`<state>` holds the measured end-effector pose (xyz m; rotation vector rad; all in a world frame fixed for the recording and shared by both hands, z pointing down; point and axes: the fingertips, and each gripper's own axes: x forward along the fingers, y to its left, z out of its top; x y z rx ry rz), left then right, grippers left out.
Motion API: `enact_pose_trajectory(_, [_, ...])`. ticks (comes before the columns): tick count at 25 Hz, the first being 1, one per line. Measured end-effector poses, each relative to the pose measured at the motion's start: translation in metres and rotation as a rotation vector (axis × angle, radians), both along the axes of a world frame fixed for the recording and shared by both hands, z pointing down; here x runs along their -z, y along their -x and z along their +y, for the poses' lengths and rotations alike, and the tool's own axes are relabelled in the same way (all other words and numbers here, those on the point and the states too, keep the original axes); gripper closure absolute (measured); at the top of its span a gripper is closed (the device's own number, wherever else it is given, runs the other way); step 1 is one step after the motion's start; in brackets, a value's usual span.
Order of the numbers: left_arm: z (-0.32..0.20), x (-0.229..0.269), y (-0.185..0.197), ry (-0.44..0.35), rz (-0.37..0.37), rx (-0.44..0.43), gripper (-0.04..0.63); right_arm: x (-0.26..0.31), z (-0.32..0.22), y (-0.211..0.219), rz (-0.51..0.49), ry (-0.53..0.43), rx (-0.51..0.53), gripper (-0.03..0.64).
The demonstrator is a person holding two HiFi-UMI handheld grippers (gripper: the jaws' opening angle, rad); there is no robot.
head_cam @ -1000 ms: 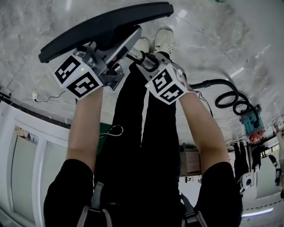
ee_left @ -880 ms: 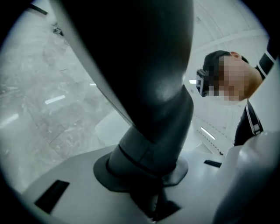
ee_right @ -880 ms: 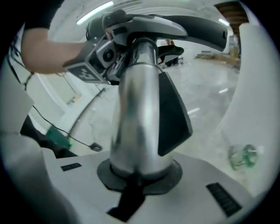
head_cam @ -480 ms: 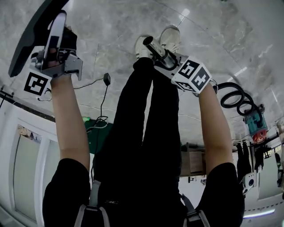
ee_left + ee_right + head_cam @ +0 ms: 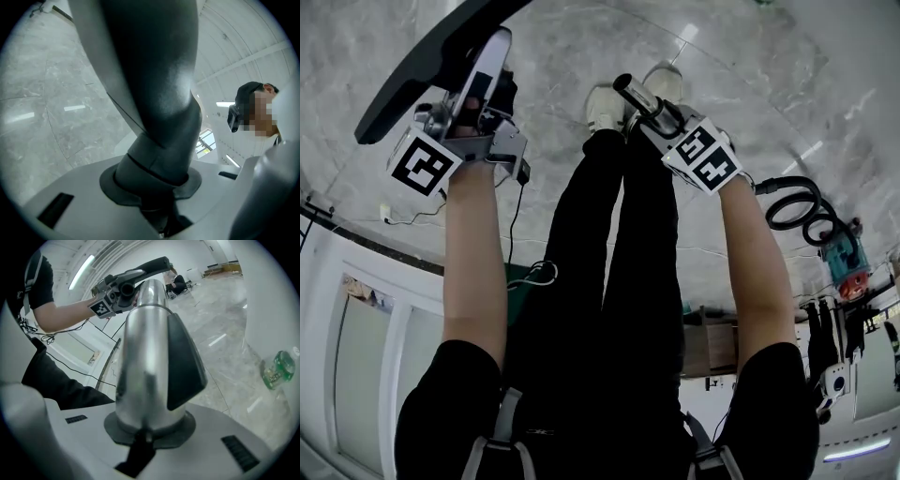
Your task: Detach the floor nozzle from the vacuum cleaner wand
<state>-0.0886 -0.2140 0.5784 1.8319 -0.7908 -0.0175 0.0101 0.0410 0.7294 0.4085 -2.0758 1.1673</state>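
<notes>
Grey marble floor [image 5: 741, 84] lies well below both tools, so anything dropped would land hard. The left gripper [image 5: 483, 89] is clamped on the neck of the floor nozzle [image 5: 427, 64], which is held up and well apart from the wand [image 5: 630, 94]. The right gripper [image 5: 661, 120] pinches the wand's smooth metal end. I judge the 2 parts separated; the long head could lever round in the jaws, or the tube could slide out. No brand reads; only square markers show, and the label on the green bottle [image 5: 277, 369] is too blurred.
</notes>
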Motion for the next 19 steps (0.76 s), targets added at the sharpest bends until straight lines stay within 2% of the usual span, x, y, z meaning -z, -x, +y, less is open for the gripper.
enact_pose_trajectory(3, [0.001,-0.003,-0.004,0.005,-0.027,-0.036,0.482,0.004,0.000,0.013,-0.005,0.003,0.008,0.560])
enact_pose_trajectory(7, [0.002,-0.002,-0.007,0.019,0.007,-0.038,0.482,0.006,0.001,0.025,-0.006,0.005,0.004,0.560])
enact_pose_trajectory(13, [0.000,-0.002,-0.003,0.088,0.112,0.031,0.482,0.009,0.002,0.034,0.010,-0.012,0.009,0.560])
enact_pose_trajectory(19, [0.003,-0.007,-0.010,0.099,0.093,-0.003,0.483,0.011,-0.003,0.036,0.026,-0.029,0.005,0.560])
